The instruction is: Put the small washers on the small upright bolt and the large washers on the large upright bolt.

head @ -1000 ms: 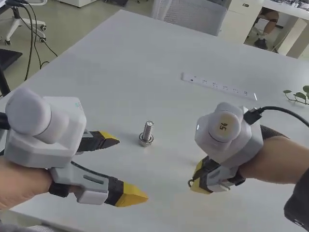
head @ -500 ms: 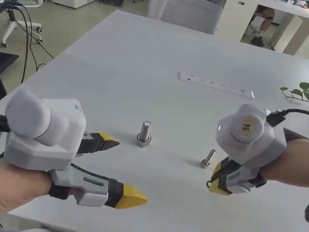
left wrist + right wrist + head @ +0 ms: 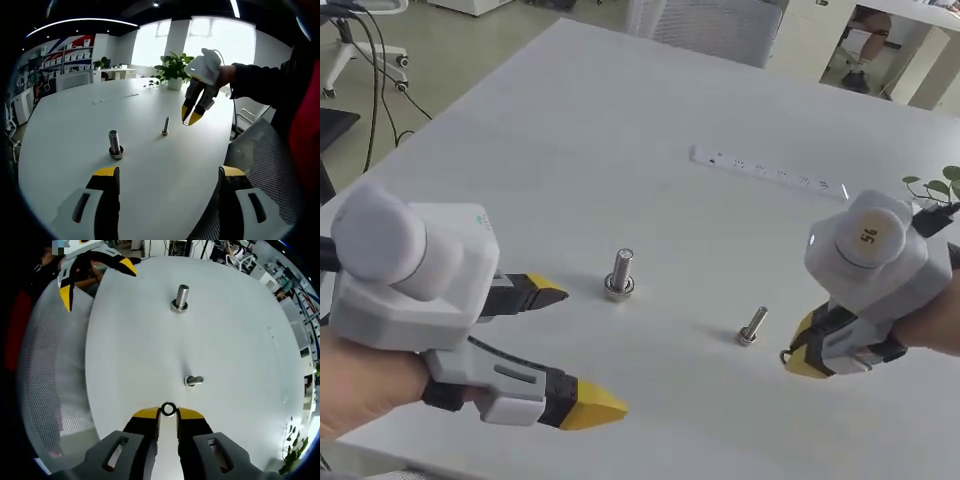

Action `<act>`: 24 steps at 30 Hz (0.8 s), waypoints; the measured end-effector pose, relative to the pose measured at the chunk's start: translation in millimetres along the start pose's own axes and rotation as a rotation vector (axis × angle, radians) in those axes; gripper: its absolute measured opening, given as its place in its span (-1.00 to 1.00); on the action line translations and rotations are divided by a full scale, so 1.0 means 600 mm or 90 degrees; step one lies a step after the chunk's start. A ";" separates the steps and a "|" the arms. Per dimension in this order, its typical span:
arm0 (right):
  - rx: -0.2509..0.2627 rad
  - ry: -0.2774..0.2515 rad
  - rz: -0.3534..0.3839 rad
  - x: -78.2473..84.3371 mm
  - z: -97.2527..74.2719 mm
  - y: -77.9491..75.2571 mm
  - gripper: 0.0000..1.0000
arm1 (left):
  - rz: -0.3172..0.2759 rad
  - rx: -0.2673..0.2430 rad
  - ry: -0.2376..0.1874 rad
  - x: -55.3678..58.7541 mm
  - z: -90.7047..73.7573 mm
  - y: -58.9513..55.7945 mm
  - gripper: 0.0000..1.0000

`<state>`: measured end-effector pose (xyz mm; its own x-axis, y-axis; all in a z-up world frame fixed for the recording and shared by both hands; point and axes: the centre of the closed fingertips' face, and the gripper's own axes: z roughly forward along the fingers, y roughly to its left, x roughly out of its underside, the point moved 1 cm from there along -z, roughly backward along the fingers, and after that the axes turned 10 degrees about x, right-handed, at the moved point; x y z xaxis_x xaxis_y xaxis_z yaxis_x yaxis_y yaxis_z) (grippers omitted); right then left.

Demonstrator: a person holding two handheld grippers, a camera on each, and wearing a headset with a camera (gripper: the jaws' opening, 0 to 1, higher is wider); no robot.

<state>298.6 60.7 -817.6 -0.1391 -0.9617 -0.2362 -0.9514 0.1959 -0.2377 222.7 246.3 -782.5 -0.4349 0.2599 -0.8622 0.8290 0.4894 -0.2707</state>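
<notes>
a small washer is gripped in the fingers of the right gripper at lower right of the head view, near the small bolt. the large bolt is seen upright at centre on the counter, and the left gripper is held wide open at lower left.

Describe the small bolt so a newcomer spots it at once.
Two bolts stand on the white table. The small bolt is the one nearer the right gripper, which holds a washer. It is thinner and shorter than the large bolt.
</notes>
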 end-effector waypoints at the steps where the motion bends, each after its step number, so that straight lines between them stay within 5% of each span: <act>1: 0.002 -0.001 0.000 -0.001 0.000 -0.002 -0.72 | 0.000 0.000 0.000 0.000 0.000 0.000 0.61; 24: 0.032 -0.027 -0.035 -0.059 -0.019 -0.046 -0.72 | -0.003 -0.007 0.001 0.004 0.000 0.000 0.61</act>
<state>326.5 87.3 -792.0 -0.0739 -0.9624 -0.2615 -0.9422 0.1533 -0.2979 221.5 247.0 -784.2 -0.4399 0.2593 -0.8598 0.8227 0.5002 -0.2701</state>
